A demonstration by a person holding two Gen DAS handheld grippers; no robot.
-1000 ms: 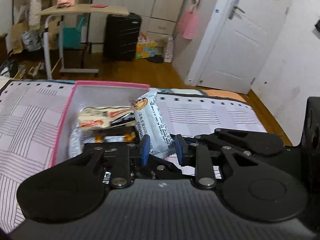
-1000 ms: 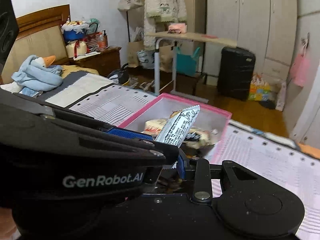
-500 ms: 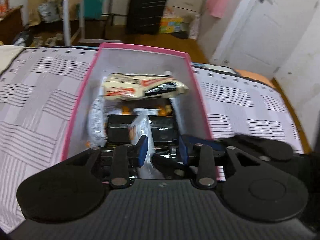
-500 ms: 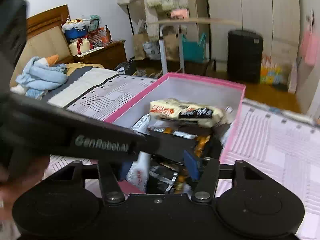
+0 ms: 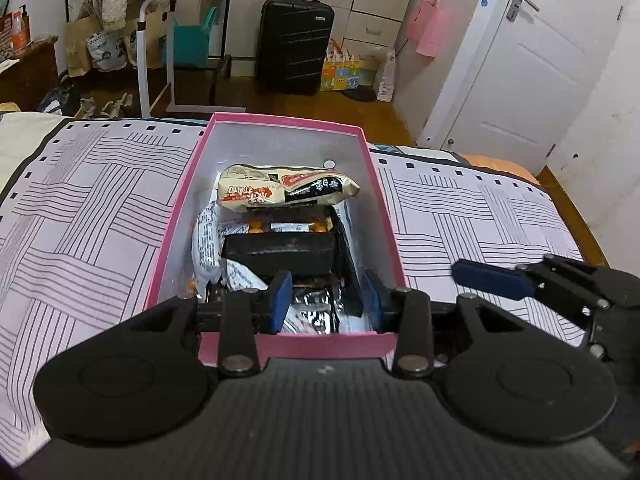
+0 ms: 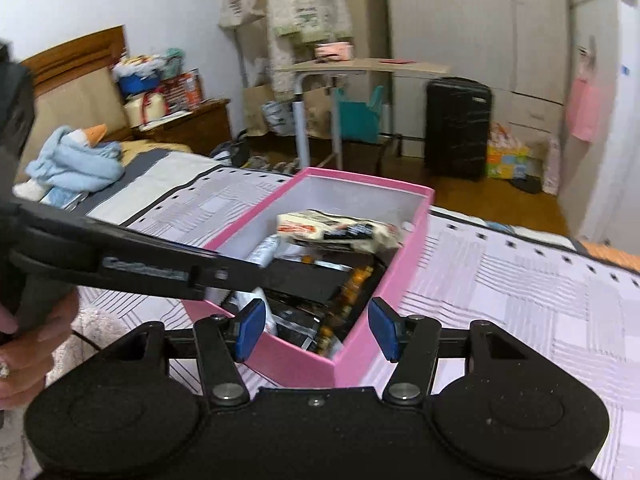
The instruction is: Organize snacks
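Snack packet [image 5: 286,191] print too small to read

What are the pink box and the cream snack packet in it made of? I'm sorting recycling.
Pink rectangular box: looks like matte cardboard, with thin straight walls, crisp folded corners and a plain white inside. Cream snack packet with red print: probably plastic film, glossy, wrinkled and puffed like a pillow; a foil lining can't be ruled out.

one pink cardboard box with a white inside [image 5: 380,192], one big cream snack bag with red and black print [image 5: 280,190] on top, one black carton [image 5: 280,254] under it, and a jumble of small white wrapped snacks I can't count, plus one black hard-shell suitcase [image 5: 294,44]
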